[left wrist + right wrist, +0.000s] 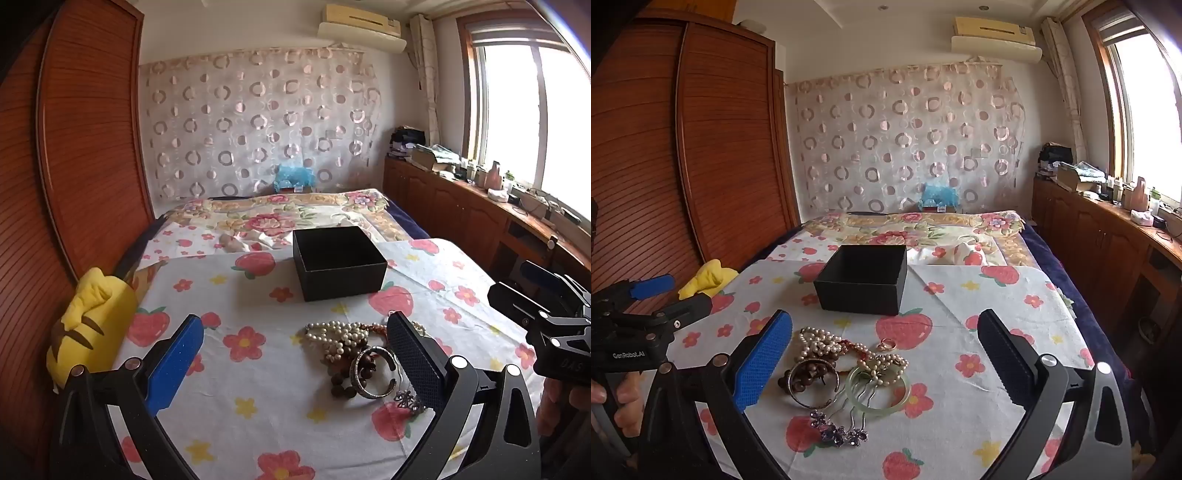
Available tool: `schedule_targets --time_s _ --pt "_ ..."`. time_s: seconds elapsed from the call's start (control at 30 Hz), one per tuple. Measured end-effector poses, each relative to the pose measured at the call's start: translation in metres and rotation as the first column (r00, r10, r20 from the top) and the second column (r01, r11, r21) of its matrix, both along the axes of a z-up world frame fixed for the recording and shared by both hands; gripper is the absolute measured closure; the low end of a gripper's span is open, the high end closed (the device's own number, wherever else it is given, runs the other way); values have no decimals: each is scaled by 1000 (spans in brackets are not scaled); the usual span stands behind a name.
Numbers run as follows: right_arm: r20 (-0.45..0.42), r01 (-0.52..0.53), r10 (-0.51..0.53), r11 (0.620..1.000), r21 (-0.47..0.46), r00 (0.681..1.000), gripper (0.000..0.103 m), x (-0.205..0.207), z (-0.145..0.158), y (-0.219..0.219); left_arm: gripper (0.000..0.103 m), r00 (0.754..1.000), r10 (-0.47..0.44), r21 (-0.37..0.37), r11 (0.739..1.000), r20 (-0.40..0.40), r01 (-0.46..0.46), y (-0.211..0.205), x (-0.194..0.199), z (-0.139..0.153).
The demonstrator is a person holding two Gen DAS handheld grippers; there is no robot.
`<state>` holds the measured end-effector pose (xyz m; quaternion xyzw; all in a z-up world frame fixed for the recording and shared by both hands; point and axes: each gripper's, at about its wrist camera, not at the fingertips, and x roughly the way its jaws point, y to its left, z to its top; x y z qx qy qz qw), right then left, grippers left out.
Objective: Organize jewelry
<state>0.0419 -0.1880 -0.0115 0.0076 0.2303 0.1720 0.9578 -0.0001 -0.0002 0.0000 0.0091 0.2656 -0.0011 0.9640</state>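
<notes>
An open, empty black box stands on the strawberry-print sheet. In front of it lies a heap of jewelry. It holds a pearl necklace, a silver bangle over dark wooden beads, a pale green jade bangle, a purple flower hair comb and a gold ring. My left gripper hovers open, with the heap just inside its right finger. My right gripper hovers open above the heap, touching nothing.
A yellow plush toy lies at the bed's left edge beside a wooden wardrobe. A cluttered wooden cabinet runs under the window on the right. A folded floral blanket lies behind the box.
</notes>
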Motion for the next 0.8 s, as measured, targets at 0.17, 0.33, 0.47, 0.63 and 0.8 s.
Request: schedule_targets --time_s 0.17,0.33,0.47,0.63,0.8 --pt "4 -1 1 1000 1 1000 2 -1 0 0 7 1000 1 -1 1000 1 -1 0 0 0" --pt "2 0 0 1000 2 1000 2 -1 0 0 7 1000 -1 0 1000 0 1 0 0 0" --pt "1 0 0 1000 1 1000 2 -1 0 0 7 1000 0 0 1000 1 0 0 1 0" --pt "2 -1 1 1000 3 1000 2 -1 0 0 7 1000 -1 1 1000 3 1 0 0 0" --pt "2 -1 1 1000 3 1000 2 -1 0 0 7 1000 0 2 1000 4 0 0 0 0"
